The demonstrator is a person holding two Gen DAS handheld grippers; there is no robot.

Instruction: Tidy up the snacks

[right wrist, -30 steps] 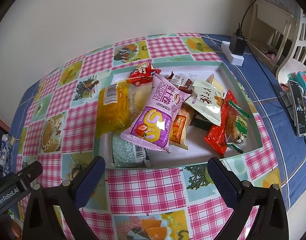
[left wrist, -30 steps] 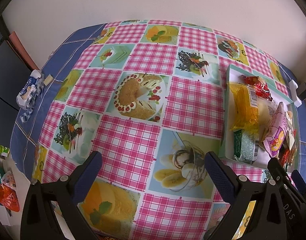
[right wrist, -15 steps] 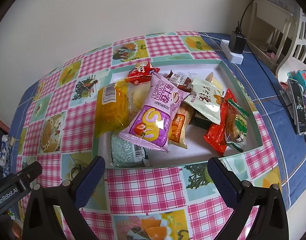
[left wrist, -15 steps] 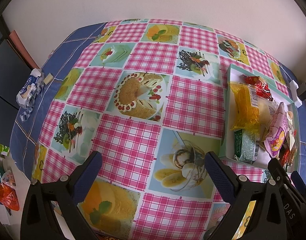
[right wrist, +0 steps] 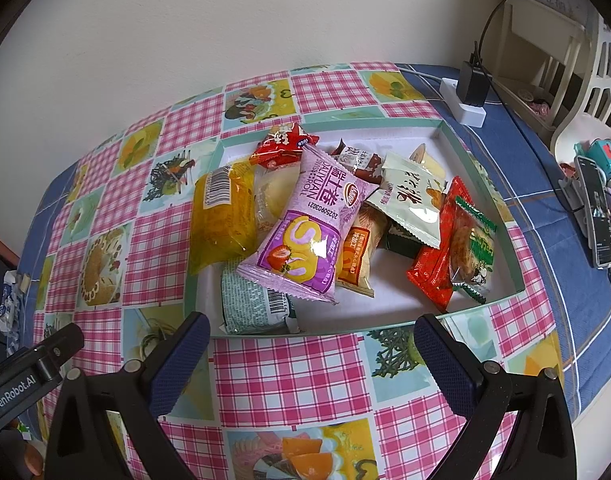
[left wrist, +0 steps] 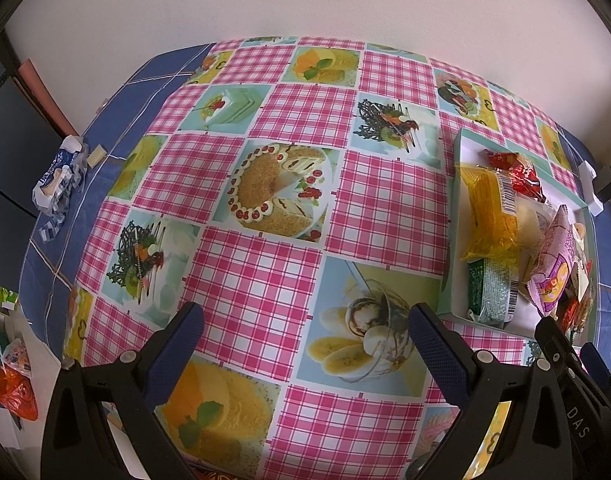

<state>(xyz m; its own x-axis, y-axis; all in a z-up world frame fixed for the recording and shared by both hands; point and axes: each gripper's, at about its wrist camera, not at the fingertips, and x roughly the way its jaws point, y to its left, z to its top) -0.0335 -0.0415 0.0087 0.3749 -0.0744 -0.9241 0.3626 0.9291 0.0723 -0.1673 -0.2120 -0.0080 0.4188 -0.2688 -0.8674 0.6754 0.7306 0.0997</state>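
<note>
A shallow green-rimmed tray (right wrist: 501,216) (left wrist: 451,216) holds a pile of several snack packets. On top lies a purple swiss-roll packet (right wrist: 309,224) (left wrist: 553,264); a yellow packet (right wrist: 223,216) (left wrist: 489,212) overhangs the left rim; a green packet (right wrist: 253,304) (left wrist: 491,298) sits at the near left corner. Red packets (right wrist: 437,268) and a white one (right wrist: 413,200) lie to the right. My right gripper (right wrist: 309,340) is open, just short of the tray's near rim. My left gripper (left wrist: 301,332) is open over bare tablecloth, left of the tray.
A pink checked tablecloth with dessert pictures (left wrist: 257,264) covers the table. A white power strip with a black plug (right wrist: 467,96) lies behind the tray. A phone on a stand (right wrist: 597,216) stands at far right. A crumpled blue-white wrapper (left wrist: 57,180) lies near the left edge.
Both views have shifted only slightly; the tray sits a little lower and closer in the right wrist view. Both grippers stay open and no packet has moved.
</note>
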